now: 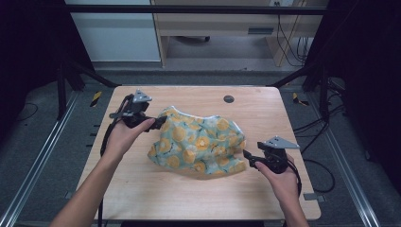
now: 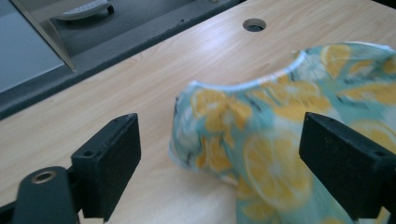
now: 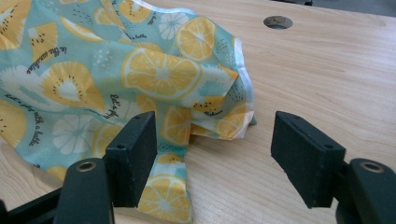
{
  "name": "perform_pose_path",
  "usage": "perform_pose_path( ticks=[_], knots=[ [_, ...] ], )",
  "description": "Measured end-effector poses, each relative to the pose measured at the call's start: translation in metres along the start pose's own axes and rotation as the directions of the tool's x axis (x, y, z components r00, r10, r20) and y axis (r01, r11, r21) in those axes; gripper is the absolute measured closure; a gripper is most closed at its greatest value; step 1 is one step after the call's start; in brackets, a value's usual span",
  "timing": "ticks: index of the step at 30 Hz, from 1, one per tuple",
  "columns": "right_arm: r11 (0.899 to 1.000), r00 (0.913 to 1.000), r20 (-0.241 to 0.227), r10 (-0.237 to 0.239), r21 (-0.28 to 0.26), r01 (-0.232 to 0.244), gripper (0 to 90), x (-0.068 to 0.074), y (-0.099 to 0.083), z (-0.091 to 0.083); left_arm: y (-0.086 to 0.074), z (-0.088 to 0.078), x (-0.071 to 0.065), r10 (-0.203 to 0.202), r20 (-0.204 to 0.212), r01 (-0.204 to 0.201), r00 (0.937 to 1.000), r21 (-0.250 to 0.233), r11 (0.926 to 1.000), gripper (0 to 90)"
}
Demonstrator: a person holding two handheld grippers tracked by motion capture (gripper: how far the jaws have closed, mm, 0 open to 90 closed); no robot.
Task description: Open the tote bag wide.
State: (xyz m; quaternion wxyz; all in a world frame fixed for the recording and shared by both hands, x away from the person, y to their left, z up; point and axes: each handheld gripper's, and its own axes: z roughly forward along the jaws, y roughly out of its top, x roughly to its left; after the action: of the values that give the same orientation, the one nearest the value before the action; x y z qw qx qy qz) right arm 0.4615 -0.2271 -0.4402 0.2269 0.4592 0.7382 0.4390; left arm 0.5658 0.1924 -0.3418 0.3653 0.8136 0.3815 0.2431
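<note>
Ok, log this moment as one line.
cloth: crumpled on table | left hand-held gripper: open at cloth | right hand-held gripper: open at cloth

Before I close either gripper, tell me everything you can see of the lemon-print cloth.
The cloth is thin teal fabric printed with yellow citrus slices, white flowers and small script, edged with a pale hem. It lies crumpled in a loose, rumpled heap near the middle of the wooden table. The left gripper is open at its far-left edge, the right gripper open at its near-right corner; neither clamps it.

Grey floor (image 1: pixel 47 156), wooden desk (image 1: pixel 213 21) behind
</note>
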Motion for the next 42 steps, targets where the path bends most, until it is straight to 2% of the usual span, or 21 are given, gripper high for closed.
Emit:
perform_pose_path(
  ticks=[1,2,4,5,6,7,9,11,12,17,20,24,27,33,34,35,37,39,42],
  knots=[
    [1.0,1.0,-0.003,0.003,0.004,-0.003,31.4,0.0,-0.002,0.0,0.009,0.011,0.002,-0.008,-0.002,0.008,1.0,0.008,0.9999,14.5],
    [1.0,1.0,-0.003,0.003,0.004,-0.003,31.4,0.0,-0.002,0.0,0.009,0.011,0.002,-0.008,-0.002,0.008,1.0,0.008,0.9999,15.4],
    [1.0,1.0,-0.005,0.004,0.007,-0.004,31.4,0.0,-0.004,0.001,0.017,0.027,0.006,-0.014,0.009,0.013,0.9999,0.026,0.9996,16.6],
    [1.0,0.9999,-0.011,-0.001,0.014,0.001,31.2,0.0,-0.006,0.002,0.021,0.039,0.009,-0.035,0.017,0.034,0.9992,0.039,0.9987,18.1],
    [1.0,0.9999,-0.011,-0.001,0.014,0.001,31.2,0.0,-0.006,0.002,0.021,0.039,0.009,-0.035,0.017,0.034,0.9992,0.039,0.9987,18.6],
    [1.0,0.9999,-0.014,-0.003,0.02,0.003,30.9,0.001,-0.008,0.003,0.025,0.053,0.014,-0.059,0.025,0.058,0.9979,0.059,0.9966,19.7],
    [1.0,0.9999,-0.014,-0.005,0.019,0.005,30.9,0.001,-0.008,0.004,0.025,0.059,0.015,-0.067,0.027,0.065,0.9974,0.064,0.9958,20.3],
    [1.0,0.9999,-0.015,-0.003,0.017,0.003,30.8,0.0,-0.008,0.003,0.027,0.073,0.018,-0.067,0.018,0.065,0.9976,0.104,0.9925,20.8],
    [1.0,0.9999,-0.015,-0.003,0.017,0.003,30.8,0.0,-0.008,0.003,0.027,0.073,0.018,-0.067,0.018,0.065,0.9976,0.104,0.9925,20.6],
    [1.0,0.9998,-0.02,0.003,0.022,-0.003,30.5,0.001,-0.01,0.003,0.026,0.095,0.02,-0.109,0.015,0.105,0.9939,0.15,0.983,19.6],
    [1.0,0.9998,-0.022,0.001,0.021,-0.001,30.3,0.0,-0.01,0.003,0.024,0.101,0.018,-0.128,0.029,0.122,0.9913,0.159,0.9797,18.7],
    [1.0,0.9997,-0.025,0.004,0.019,-0.004,30.0,0.0,-0.01,0.003,0.021,0.106,0.014,-0.131,0.034,0.122,0.9908,0.182,0.9757,16.0],
    [1.0,0.9996,-0.028,0.006,0.018,-0.005,29.7,0.001,-0.01,0.004,0.017,0.107,0.011,-0.152,0.054,0.14,0.9869,0.189,0.9721,14.8],
    [1.0,0.9996,-0.028,0.006,0.017,-0.006,29.6,0.001,-0.01,0.004,0.013,0.106,0.006,-0.152,0.088,0.131,0.9845,0.21,0.9689,16.3],
    [1.0,0.9996,-0.028,0.007,0.017,-0.007,29.5,0.001,-0.01,0.004,0.013,0.106,0.004,-0.156,0.095,0.133,0.9832,0.214,0.9677,18.0],
    [1.0,0.9996,-0.027,0.01,0.018,-0.009,29.4,0.001,-0.01,0.004,0.013,0.106,0.004,-0.153,0.1,0.129,0.9831,0.218,0.9674,23.7],
    [1.0,0.9996,-0.026,0.013,0.018,-0.012,29.4,0.0,-0.01,0.003,0.012,0.105,0.003,-0.15,0.106,0.123,0.983,0.227,0.9661,26.5],
    [1.0,0.9995,-0.024,0.019,0.018,-0.019,29.2,0.0,-0.01,0.003,0.01,0.105,0.0,-0.147,0.115,0.116,0.9824,0.244,0.9627,37.7],
    [1.0,0.9995,-0.024,0.021,0.019,-0.02,29.1,0.0,-0.01,0.003,0.009,0.104,-0.002,-0.153,0.111,0.122,0.982,0.243,0.9622,52.2]
  ],
)
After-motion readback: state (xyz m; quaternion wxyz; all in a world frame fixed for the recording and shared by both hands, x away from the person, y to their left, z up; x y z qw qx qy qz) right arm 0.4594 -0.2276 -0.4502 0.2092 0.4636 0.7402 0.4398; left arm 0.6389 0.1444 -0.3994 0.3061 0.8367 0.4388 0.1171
